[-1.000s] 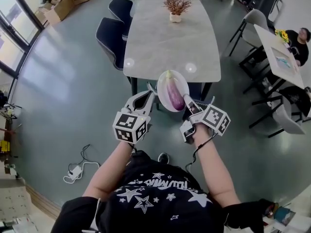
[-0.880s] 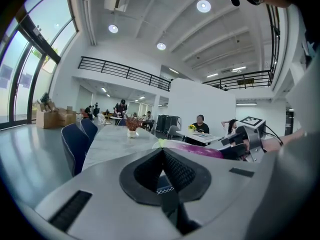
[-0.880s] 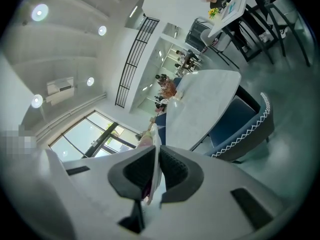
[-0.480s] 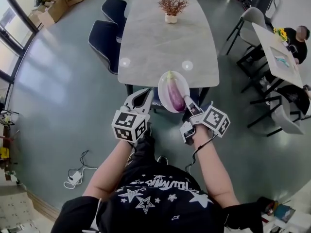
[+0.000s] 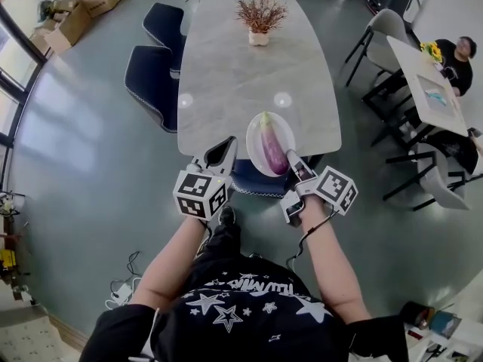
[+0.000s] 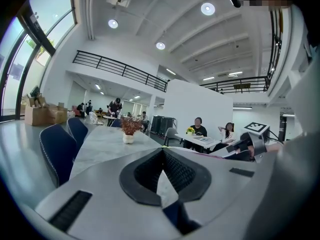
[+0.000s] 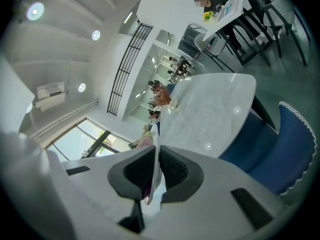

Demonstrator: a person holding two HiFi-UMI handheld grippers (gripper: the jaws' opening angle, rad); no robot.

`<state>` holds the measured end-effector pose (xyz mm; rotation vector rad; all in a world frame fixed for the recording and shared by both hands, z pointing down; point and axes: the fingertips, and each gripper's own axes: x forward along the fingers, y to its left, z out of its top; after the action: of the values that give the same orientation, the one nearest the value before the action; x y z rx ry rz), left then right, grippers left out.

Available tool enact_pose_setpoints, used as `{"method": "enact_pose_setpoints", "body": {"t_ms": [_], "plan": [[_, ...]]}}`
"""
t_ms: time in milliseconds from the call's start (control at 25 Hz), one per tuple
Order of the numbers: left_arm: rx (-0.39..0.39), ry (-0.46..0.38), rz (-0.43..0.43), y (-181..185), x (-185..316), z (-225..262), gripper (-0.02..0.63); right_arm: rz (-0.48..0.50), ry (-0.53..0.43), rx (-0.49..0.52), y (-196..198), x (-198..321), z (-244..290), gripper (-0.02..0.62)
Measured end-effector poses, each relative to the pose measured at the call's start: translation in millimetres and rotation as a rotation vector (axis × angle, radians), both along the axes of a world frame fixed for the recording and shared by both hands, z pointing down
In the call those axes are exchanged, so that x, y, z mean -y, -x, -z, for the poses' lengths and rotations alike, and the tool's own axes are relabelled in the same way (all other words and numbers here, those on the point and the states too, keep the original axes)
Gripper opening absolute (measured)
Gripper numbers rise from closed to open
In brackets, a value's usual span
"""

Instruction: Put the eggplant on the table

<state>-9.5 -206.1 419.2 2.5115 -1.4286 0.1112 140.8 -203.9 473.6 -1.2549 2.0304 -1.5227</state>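
Head view, eggplant [image 5: 270,145]: long, glossy, pale purple darkening toward the near end, whitish-green stem end pointing away; it lies lengthwise on a white plate [image 5: 250,143].
Plate: over the tabletop's [image 5: 241,66] near edge; contact unclear.
Right tongs [image 5: 290,157]: clamped on the plate's near rim.
Left tongs [image 5: 226,148]: tips together, empty, just beside the plate.

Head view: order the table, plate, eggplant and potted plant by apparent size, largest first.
1. table
2. plate
3. eggplant and potted plant: look similar; the plant stands farther off, so unranked.
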Motion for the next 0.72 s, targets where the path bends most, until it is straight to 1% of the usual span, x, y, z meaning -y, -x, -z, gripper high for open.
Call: {"method": "enact_pose_setpoints", "body": {"t_ms": [280, 440, 720], "plan": [[-0.008, -0.004, -0.057, 14.8, 55.6, 6.0, 0.008, -0.060, 0.000, -0.006, 13.5, 47.6, 5.9, 0.026], [-0.028, -0.008, -0.079, 24.0, 86.0, 11.3, 0.008, -0.090, -0.002, -0.013, 21.3, 73.1, 12.6, 0.026], [-0.054, -0.007, -0.119, 50.0, 122.0, 9.7, 0.008, -0.158, 0.000, -0.018, 40.3, 106.1, 14.8, 0.027]]}}
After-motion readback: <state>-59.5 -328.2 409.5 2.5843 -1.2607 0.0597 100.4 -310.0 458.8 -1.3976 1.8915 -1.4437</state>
